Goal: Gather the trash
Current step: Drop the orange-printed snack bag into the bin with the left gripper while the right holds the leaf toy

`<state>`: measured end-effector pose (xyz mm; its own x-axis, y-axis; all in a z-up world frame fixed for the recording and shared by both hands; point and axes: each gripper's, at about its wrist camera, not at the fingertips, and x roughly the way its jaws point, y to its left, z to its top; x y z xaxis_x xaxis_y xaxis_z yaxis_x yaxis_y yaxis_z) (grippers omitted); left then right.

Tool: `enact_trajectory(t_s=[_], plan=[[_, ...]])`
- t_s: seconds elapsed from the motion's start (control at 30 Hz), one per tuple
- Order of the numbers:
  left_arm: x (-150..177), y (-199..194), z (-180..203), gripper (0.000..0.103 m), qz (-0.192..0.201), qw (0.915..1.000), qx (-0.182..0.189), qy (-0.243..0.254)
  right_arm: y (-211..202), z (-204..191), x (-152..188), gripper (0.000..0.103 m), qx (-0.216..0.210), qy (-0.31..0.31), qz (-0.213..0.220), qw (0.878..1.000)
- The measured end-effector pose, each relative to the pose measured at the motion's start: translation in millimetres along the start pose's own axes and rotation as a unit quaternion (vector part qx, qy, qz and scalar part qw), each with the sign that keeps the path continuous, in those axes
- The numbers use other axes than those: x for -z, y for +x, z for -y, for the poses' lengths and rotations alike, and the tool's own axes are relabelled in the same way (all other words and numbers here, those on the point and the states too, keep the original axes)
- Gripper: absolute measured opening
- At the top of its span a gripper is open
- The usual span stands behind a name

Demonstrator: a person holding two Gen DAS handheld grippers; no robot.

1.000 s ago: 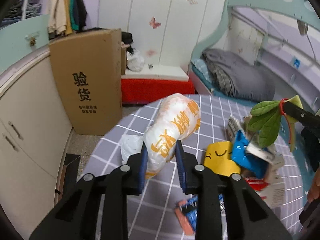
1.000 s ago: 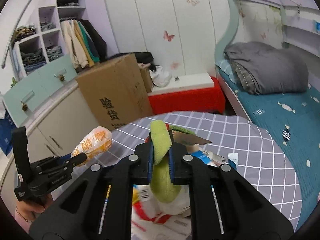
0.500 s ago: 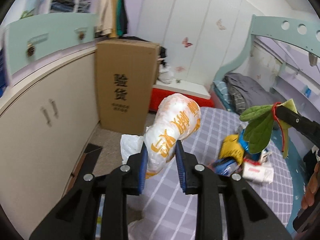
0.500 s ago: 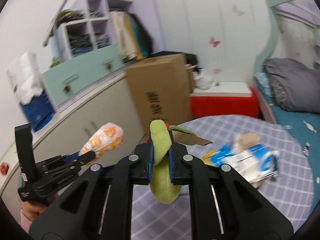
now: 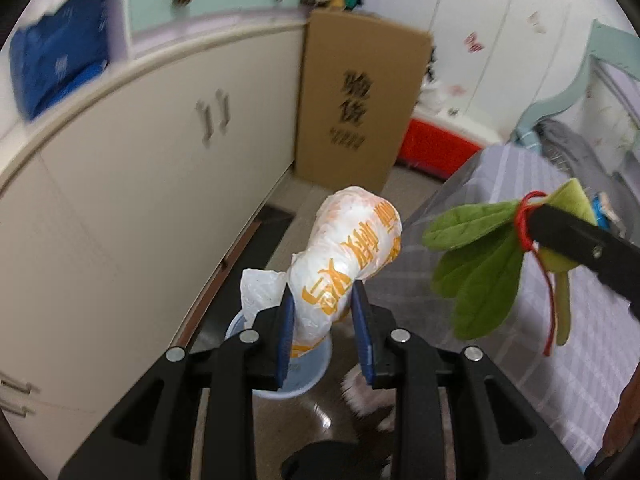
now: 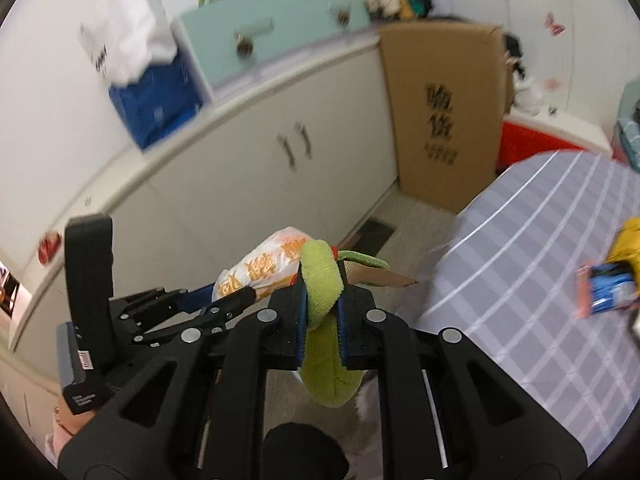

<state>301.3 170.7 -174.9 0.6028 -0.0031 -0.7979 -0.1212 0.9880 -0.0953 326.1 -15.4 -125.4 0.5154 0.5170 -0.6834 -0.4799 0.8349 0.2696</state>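
The left gripper, jaws clamped on a white-and-orange plastic bag standing upright, hangs seemingly right above the pale blue bin on the floor, while the right gripper, just beside it, pinches a leafy green stem.

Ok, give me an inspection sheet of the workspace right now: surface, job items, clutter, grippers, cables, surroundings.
Surface: table with a grey checked cloth, at right.
Job's things: white and orange plastic bag in the left gripper; green leafy bundle tied with red string, in the right gripper; light blue bin on the floor below the bag.
Clutter: blue wrapper and yellow packet on the table.
Grippers: left gripper shut on the bag; right gripper shut on the bundle.
Cables: nothing seen.
Surroundings: cream cabinets, cardboard box standing on the floor.
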Motion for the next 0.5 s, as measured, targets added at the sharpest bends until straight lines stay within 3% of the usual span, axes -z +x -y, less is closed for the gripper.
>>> enact_trajectory(t_s=[0.1, 0.23, 0.33, 0.4, 0.5], plan=[[7.8, 18.2, -16.8, 0.027, -0.02, 0.9996, -0.02, -0.006, 30.1, -6.9, 11.3, 0.012, 0.004, -0.002, -0.031, 1.0], [8.3, 43.9, -32.5, 0.027, -0.047, 0.9985, -0.015, -0.024, 57.7, -8.9, 19.7, 0.012, 0.016, -0.002, -0.058, 0.998], [11.2, 52.3, -34.9, 0.033, -0.052, 0.9982, -0.011, -0.029, 69.6, -9.8, 21.4, 0.012, 0.026, -0.004, -0.066, 0.997], [9.9, 57.1, -36.8, 0.063, -0.055, 0.9979, -0.011, -0.034, 73.5, -10.6, 21.2, 0.012, 0.029, -0.005, -0.068, 0.997], [11.3, 61.6, -40.7, 0.072, -0.055, 0.9977, -0.019, -0.035, 80.3, -11.8, 21.6, 0.012, 0.03, -0.006, -0.073, 0.997]])
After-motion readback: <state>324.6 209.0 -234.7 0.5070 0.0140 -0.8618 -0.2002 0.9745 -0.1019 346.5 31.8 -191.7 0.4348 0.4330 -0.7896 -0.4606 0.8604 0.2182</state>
